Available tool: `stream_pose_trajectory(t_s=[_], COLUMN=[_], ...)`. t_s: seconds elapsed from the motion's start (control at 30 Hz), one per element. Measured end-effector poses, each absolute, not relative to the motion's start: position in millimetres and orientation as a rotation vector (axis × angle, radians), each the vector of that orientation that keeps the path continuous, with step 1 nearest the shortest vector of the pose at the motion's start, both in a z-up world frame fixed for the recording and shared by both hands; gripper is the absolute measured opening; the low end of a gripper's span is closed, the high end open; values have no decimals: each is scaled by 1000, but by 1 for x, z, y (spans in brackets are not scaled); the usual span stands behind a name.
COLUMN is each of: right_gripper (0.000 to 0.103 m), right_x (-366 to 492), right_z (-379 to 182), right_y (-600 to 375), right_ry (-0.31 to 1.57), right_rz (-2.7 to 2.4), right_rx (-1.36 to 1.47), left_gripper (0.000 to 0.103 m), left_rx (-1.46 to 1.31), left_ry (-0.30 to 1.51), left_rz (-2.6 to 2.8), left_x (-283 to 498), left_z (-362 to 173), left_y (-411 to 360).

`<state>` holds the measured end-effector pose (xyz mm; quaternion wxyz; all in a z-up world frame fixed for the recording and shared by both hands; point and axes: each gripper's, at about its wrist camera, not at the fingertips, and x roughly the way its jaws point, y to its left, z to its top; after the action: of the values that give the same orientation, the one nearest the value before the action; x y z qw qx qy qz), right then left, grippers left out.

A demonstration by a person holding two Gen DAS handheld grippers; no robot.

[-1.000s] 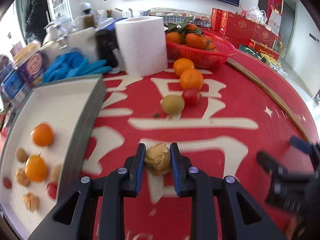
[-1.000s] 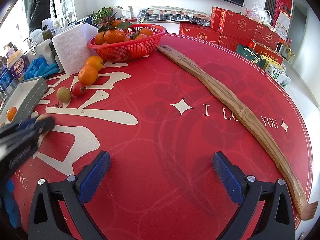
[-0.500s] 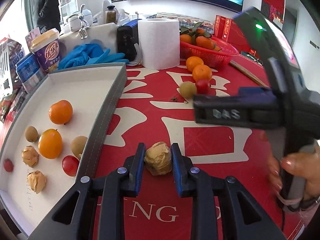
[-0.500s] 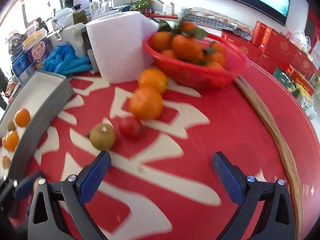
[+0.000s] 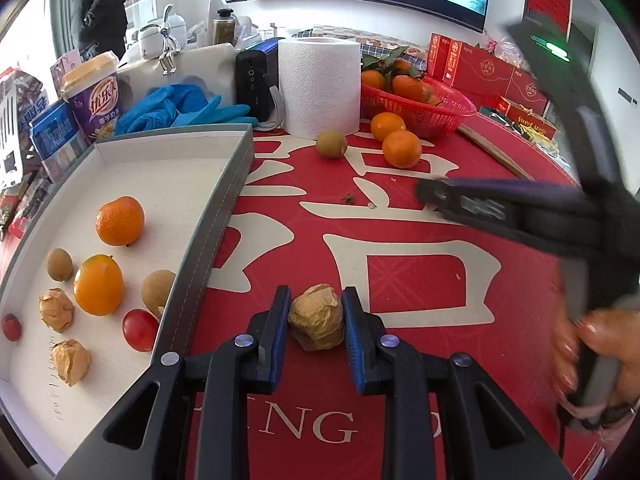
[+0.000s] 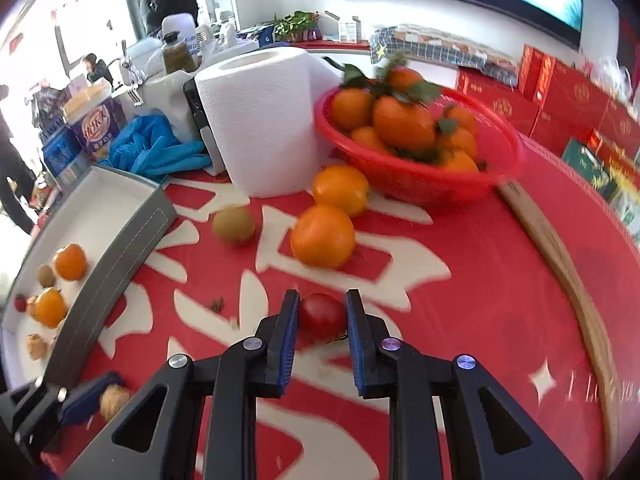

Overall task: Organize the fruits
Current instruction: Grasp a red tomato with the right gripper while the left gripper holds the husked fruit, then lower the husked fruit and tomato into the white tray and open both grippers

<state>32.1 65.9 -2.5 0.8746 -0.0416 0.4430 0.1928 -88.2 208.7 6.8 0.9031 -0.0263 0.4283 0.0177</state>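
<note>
My left gripper is shut on a brown papery husk fruit that rests on the red tablecloth, just right of the grey-walled white tray. The tray holds two oranges, kiwis, husk fruits and cherry tomatoes. My right gripper has its jaws closing on a red cherry tomato, and the pads touch both its sides. Beyond it lie two loose oranges and a kiwi. In the left wrist view the right gripper reaches in from the right, held by a hand.
A red basket of leafy oranges stands behind the loose fruit, next to a paper roll. Blue gloves, cups and boxes crowd the tray's far end. A long wooden stick lies at the right. A person stands at the back left.
The right gripper swung left to the loose fruit and went from wide open to closed around the cherry tomato. The left gripper kept its grip on the husk fruit near the tray.
</note>
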Motion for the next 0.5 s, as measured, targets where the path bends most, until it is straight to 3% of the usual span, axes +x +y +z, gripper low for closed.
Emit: stream_pose_trajectory(t_s=[0.5], right_gripper=[24], right_x=[-12], right_z=[16], right_y=[16], right_ry=[960], right_rz=[387], right_rx=[9], left_gripper=[27], left_rx=[-128], left_ry=[864], left_rz=[52], left_x=[-109], left_z=[29], left_y=[229])
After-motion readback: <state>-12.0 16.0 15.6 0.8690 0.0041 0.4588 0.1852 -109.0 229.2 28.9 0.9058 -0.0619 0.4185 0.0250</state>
